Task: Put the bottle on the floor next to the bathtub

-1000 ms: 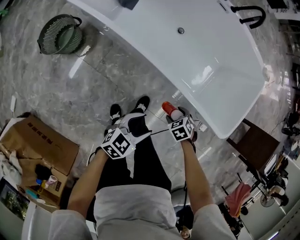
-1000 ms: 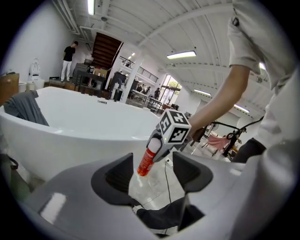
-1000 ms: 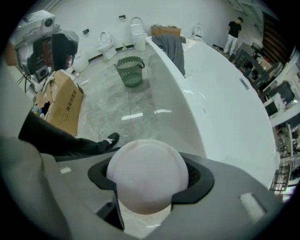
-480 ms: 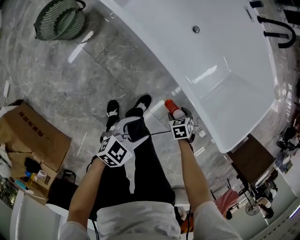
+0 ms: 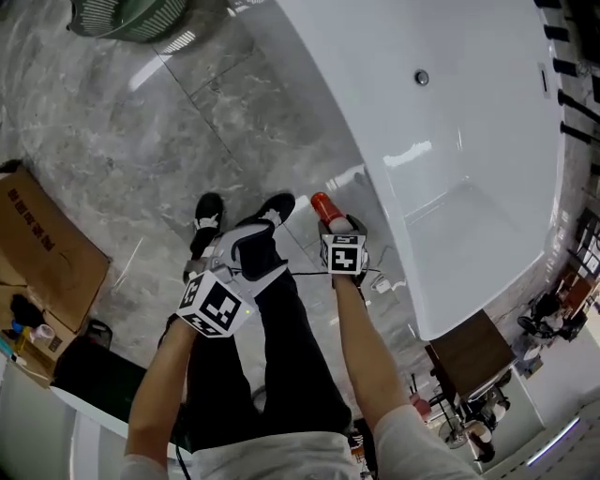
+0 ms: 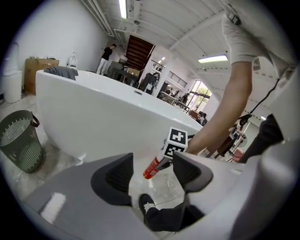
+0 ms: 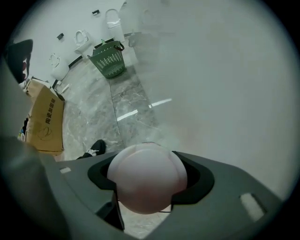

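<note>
The white bathtub (image 5: 450,112) fills the upper right of the head view, its drain a small dark dot in the basin; beside it runs the grey marble floor (image 5: 141,141), glossy with streaks of reflected light. At the far left there's a brown cardboard box (image 5: 37,244), flaps open. Up at the top edge sits a green slatted basket (image 5: 131,14), standing on the floor just off the tub's outer wall. The person stands close to the tub in black trousers (image 5: 281,347), both forearms reaching forward.

The left gripper (image 6: 151,173) is out over the left leg; its jaws are spread wide with nothing held between them, and through the gap show only floor, a black shoe (image 6: 146,205) and the other tool in the distance. The right gripper (image 5: 337,228) is up beside the tub wall; its jaws are pressed onto either side of the bottle (image 5: 322,206), whose pale rounded end fills the gap in the right gripper view. The bottle is held in the air, above the floor, its red cap pointing ahead, between the person's right shoe and the side of the tub.
</note>
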Motion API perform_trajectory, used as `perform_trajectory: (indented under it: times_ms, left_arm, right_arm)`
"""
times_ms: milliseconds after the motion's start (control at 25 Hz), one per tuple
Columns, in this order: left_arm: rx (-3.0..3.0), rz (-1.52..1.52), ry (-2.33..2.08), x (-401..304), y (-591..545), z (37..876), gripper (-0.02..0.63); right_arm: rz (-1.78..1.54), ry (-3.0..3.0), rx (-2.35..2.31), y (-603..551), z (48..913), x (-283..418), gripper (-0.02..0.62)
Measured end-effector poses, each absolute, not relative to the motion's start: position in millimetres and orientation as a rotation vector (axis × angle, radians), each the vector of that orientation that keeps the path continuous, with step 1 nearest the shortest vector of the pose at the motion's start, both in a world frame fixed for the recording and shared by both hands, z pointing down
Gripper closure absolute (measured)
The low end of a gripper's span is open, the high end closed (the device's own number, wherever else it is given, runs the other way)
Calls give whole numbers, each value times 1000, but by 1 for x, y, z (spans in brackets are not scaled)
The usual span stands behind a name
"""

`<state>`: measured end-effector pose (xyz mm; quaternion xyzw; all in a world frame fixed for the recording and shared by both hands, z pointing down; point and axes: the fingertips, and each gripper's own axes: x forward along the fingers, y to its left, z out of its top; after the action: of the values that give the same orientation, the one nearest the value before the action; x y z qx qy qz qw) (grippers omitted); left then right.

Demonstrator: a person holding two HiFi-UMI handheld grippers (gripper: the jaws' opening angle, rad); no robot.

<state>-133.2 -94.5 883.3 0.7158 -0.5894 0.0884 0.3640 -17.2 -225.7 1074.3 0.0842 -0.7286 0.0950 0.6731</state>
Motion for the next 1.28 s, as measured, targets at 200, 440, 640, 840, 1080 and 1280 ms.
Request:
perform_trajectory:
  times_ms: [200, 440, 640, 840, 1080, 1280]
  left_arm:
    - [1777, 208, -1542, -142, -85, 914, 288]
    - [1724, 162, -1566, -144, -82, 946, 288]
    - [1689, 131, -1598, -152, -77, 974, 289]
    - [1618, 75, -1626, -147, -67, 997, 290]
    - [1573, 59, -1620, -136, -55, 1016, 293]
    - [1567, 66, -1594, -130, -51, 1019, 293]
  right_arm:
    - [175, -1643, 150, -218, 1111, -39, 305]
    - [128, -1657, 156, -225, 1153, -51, 305]
    - [121, -1655, 161, -232, 1192, -55, 305]
    - [102, -1639, 150, -239, 1231, -51, 305]
    - [89, -1617, 148, -247, 1266, -55, 305]
    - [100, -1612, 156, -242, 1277, -54, 305]
